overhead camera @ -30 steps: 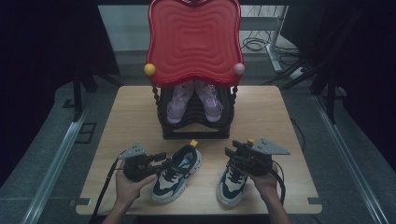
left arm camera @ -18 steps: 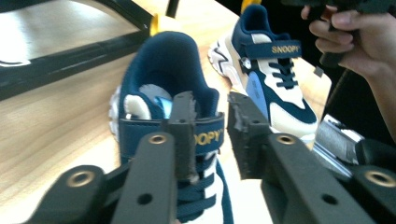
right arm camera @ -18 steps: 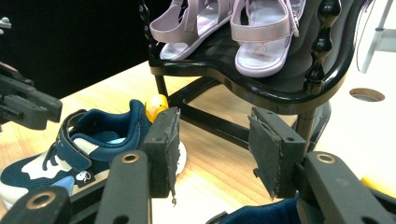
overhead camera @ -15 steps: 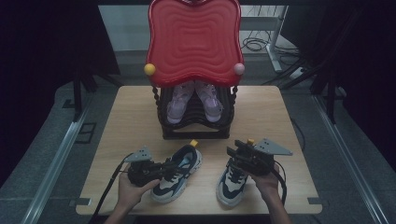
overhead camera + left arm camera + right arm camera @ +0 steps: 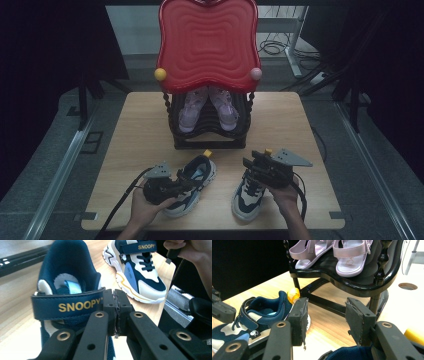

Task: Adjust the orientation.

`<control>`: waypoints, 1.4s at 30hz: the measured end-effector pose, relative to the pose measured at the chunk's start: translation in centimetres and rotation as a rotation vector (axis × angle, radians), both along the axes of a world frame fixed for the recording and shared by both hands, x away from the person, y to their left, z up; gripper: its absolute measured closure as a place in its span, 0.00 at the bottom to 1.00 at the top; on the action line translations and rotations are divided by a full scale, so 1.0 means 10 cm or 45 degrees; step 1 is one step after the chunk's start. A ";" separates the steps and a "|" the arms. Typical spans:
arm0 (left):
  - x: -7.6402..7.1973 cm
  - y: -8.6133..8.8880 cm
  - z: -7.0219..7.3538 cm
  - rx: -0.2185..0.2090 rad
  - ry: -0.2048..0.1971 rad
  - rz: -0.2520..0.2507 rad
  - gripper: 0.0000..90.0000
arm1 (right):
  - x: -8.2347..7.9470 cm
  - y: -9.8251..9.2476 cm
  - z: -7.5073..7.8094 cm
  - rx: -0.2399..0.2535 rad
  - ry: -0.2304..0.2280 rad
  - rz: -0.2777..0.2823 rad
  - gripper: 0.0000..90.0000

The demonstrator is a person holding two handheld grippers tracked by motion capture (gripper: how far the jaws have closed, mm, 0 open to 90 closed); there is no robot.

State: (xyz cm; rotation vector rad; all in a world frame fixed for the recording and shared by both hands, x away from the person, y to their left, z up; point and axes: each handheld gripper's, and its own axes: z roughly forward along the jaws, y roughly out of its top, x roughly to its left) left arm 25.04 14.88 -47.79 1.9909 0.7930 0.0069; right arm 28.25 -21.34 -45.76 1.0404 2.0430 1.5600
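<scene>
Left gripper view: "SNOOPY" strap (image 5: 67, 305), unreadable from above.

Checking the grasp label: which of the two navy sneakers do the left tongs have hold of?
The left-hand sneaker, nearer the left table edge: the left tongs are shut on the end of its SNOOPY strap. The other sneaker lies under the right tongs, which stand open.

Two navy, white and pale-blue sneakers (image 5: 194, 182) (image 5: 250, 192) with gold "SNOOPY" lettering on their straps sit on the light wood-grain worktop (image 5: 130, 135), near a black rack (image 5: 210, 135) holding lilac sandals (image 5: 207, 107) under a rippled red top (image 5: 207, 42).
</scene>
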 end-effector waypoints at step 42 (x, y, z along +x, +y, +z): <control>-0.11 -0.18 -0.30 0.177 0.088 -0.079 0.99 | 0.00 -0.01 -0.02 -0.001 0.009 -0.012 0.58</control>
